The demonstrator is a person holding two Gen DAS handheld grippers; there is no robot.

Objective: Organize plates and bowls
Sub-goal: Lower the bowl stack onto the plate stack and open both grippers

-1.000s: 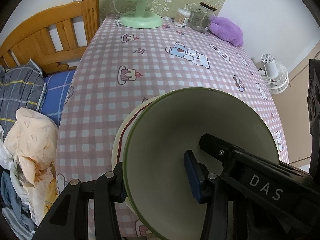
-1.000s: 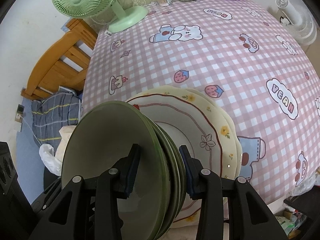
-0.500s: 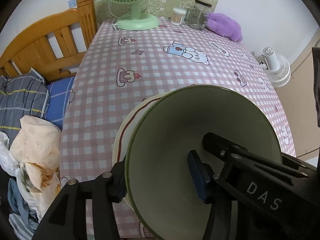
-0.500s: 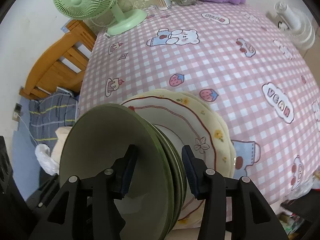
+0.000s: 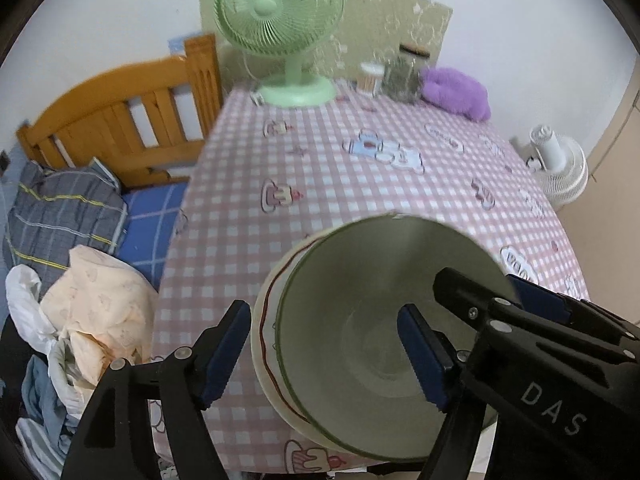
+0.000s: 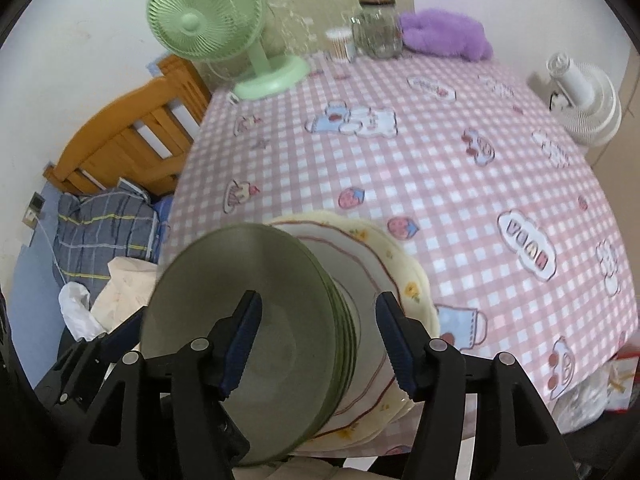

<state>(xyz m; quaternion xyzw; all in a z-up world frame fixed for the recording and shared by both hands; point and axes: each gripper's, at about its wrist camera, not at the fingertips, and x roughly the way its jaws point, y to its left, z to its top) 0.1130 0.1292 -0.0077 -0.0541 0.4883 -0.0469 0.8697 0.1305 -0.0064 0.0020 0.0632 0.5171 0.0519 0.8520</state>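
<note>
We find both tongs, left (image 5: 324, 350) and right (image 6: 318, 338), just opening wide and gripping nothing, leaving the bowls (image 6: 256, 320) nested on the plates (image 6: 412, 280) for compact desk (image 6: 440, 168) storage.

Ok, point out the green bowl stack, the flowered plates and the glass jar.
green bowl stack (image 6: 280, 292), right wrist view, inside of top bowl.
flowered plates (image 6: 412, 280), right wrist view, cream rim.
glass jar (image 6: 378, 32), right wrist view, its body.

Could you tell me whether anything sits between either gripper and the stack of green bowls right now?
Nothing visible does. The left gripper and right gripper both straddle the green bowls' rim, jaws just opened and clear of it.
</note>
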